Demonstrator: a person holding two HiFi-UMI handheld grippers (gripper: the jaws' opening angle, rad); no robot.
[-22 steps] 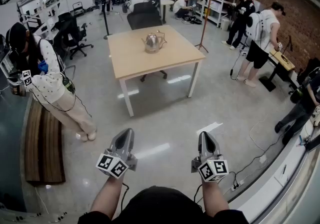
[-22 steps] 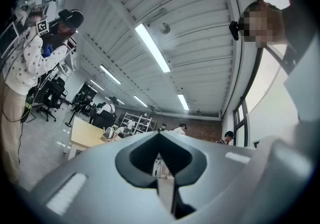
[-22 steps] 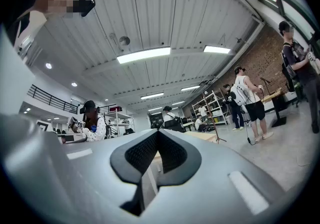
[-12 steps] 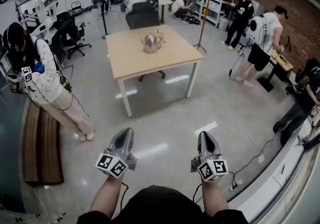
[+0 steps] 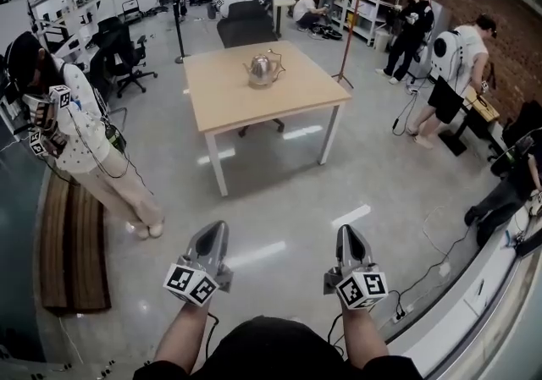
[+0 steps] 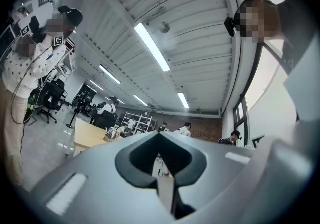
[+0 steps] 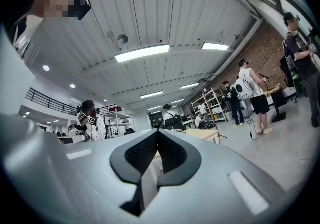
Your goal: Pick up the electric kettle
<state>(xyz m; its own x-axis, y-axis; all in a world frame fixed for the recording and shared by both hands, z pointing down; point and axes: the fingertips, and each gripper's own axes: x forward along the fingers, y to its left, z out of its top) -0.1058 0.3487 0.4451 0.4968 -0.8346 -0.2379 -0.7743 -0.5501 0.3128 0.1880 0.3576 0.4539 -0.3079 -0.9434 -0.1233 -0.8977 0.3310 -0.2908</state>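
Note:
The silver electric kettle [image 5: 262, 71] stands upright near the middle of a light wooden table [image 5: 246, 107], far ahead across the floor. In the left gripper view the kettle [image 6: 112, 133] shows small on the table [image 6: 87, 137], left of the jaws. My left gripper [image 5: 218, 223] and right gripper [image 5: 347, 228] hover side by side low in the head view, well short of the table. Both point forward and slightly up. The jaws of each are shut with nothing between them [image 6: 159, 133] [image 7: 157, 131]. The right gripper view shows only a corner of the table [image 7: 205, 134].
A person in a dotted white top [image 5: 85, 137] stands at the left beside a brown bench [image 5: 72, 243]. A black chair [image 5: 246, 30] sits behind the table, and a red pole stand [image 5: 347, 23] is at its right. Other people [image 5: 453, 65] stand along the right wall.
My two grippers have kept still. The person at the left has raised their hand-held grippers higher. The view has shifted only slightly.

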